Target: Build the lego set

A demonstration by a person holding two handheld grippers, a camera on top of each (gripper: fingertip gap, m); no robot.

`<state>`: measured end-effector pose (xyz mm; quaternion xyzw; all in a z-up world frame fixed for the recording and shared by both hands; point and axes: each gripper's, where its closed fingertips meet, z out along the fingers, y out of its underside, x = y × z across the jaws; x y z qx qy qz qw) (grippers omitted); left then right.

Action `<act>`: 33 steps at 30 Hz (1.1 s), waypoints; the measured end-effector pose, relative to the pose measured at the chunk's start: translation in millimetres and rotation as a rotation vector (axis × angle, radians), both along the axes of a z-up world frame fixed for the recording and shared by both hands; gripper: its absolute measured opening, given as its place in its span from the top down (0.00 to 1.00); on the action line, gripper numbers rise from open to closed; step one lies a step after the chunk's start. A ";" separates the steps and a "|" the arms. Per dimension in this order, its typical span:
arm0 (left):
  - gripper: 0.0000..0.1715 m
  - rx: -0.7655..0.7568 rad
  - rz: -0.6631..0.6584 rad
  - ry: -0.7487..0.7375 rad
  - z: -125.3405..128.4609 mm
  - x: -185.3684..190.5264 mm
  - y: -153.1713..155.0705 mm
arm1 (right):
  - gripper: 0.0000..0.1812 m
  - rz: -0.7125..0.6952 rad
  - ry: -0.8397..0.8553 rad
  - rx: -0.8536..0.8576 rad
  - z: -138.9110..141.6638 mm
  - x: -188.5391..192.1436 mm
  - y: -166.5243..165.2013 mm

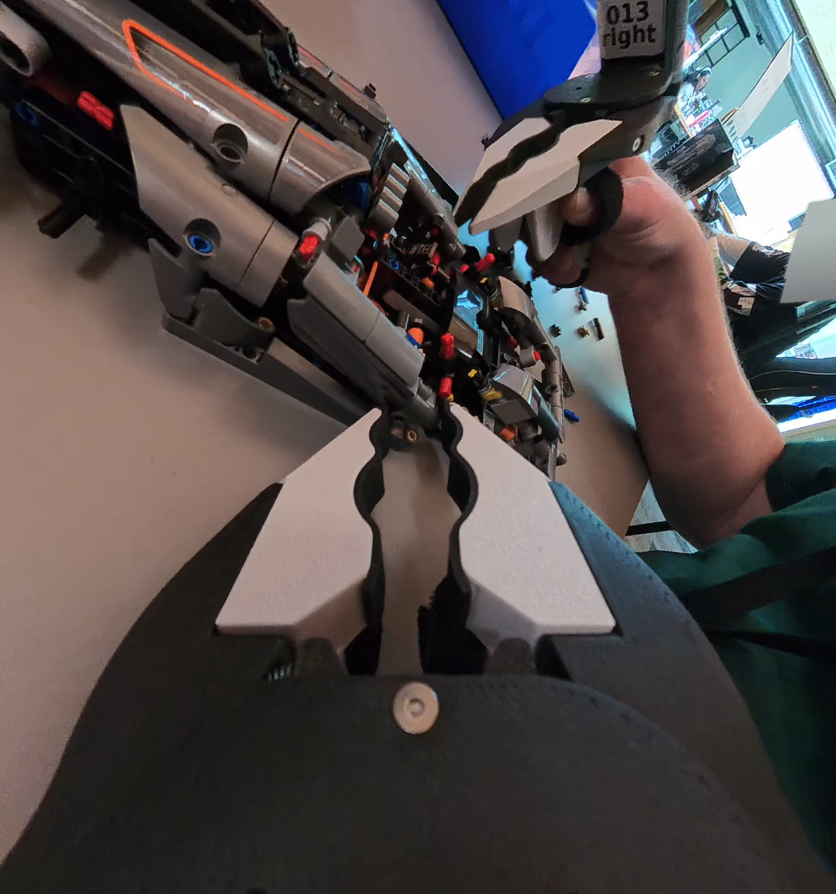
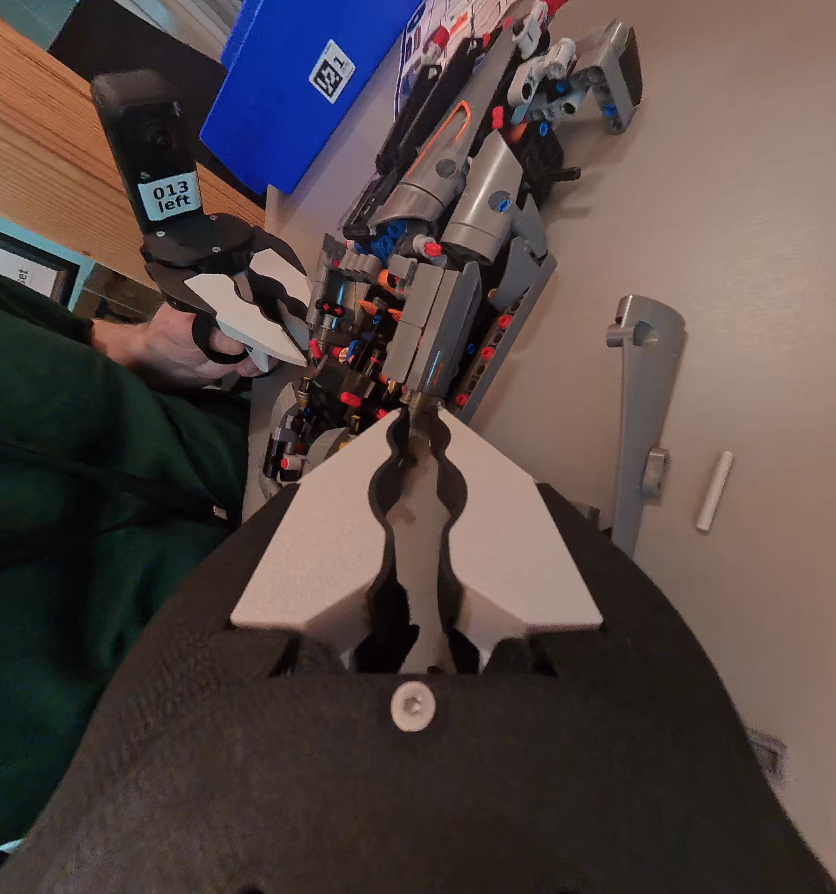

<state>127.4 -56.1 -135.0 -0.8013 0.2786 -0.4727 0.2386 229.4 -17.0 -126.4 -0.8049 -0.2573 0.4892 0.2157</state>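
Right wrist view: both grippers' tips sat against the lego model [image 2: 435, 290], right gripper [image 2: 418, 421] probably grasping its end pin, left gripper [image 2: 305, 348] state unclear.

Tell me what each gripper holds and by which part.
Left gripper pinches the lego model by the small dark stub at its near end. Right gripper seems to pinch the same model by the round stub below its grey panel.
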 end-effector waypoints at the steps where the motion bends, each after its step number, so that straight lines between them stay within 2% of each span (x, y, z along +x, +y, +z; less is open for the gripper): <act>1: 0.89 0.003 0.002 -0.001 0.3 -0.6 0.1 | 0.97 -0.004 -0.006 0.005 0.4 0.8 -0.2; 11: 0.86 -0.025 0.018 -0.053 5.7 -3.0 8.3 | 0.96 0.011 0.011 0.036 3.0 -8.1 -3.2; 19: 0.90 0.083 -0.011 0.010 3.8 1.8 6.4 | 1.00 0.041 0.022 0.036 1.9 -13.7 -7.0; 25: 0.82 -0.011 0.027 -0.089 11.3 -1.3 15.3 | 0.96 -0.016 0.020 0.057 4.9 -1.0 -0.3; 29: 0.80 -0.017 0.048 -0.093 11.8 -0.6 21.2 | 0.93 -0.031 -0.006 0.065 1.2 -2.2 2.6; 33: 0.84 -0.058 0.063 -0.109 11.3 0.1 28.4 | 0.93 -0.031 -0.010 0.072 0.2 -2.8 2.9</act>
